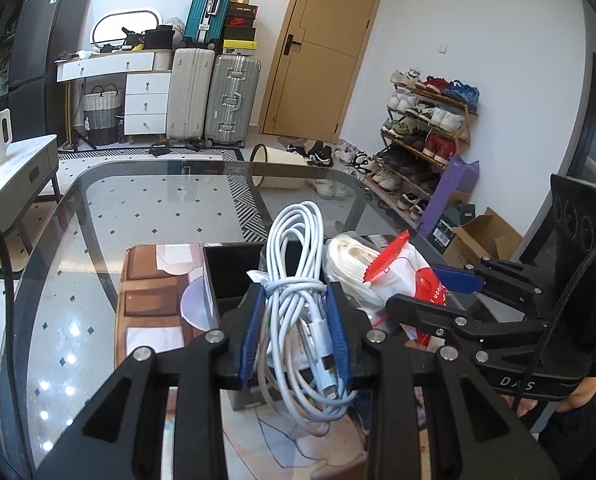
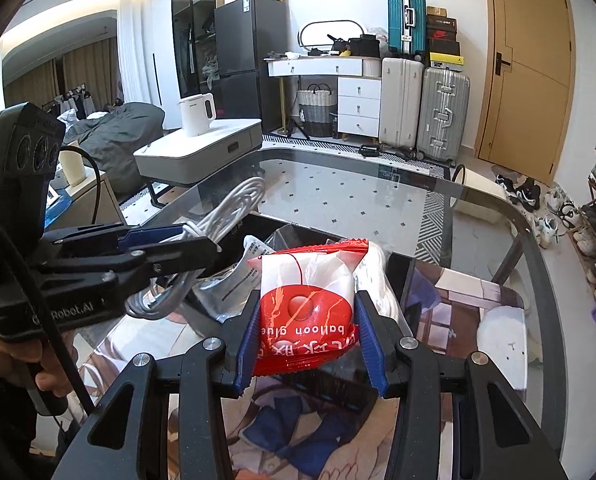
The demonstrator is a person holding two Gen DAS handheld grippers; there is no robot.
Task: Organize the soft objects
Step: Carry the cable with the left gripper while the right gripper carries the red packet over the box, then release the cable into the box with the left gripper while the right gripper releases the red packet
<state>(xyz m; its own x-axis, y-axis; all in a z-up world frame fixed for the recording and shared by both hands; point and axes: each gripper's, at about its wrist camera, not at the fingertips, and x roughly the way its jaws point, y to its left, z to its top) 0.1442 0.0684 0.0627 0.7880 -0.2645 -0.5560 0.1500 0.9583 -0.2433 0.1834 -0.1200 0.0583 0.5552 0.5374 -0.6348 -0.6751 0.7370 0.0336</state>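
Left gripper [image 1: 295, 328] is clamped on the cable [image 1: 298, 264] right at its wrapped waist, held over the black box [image 1: 233, 272] on the glass table [image 1: 145, 200]. Right gripper [image 2: 305, 334] is pinched on the packet [image 2: 306, 280], also over the box, w/ other bagged stuff already inside. Both look light and floppy imo. The cable's loose loops and plug ends dangle, so gripping the waist makes sense. The packet's film looks slick and crinkly, so grab it mid-body, not by the edge.
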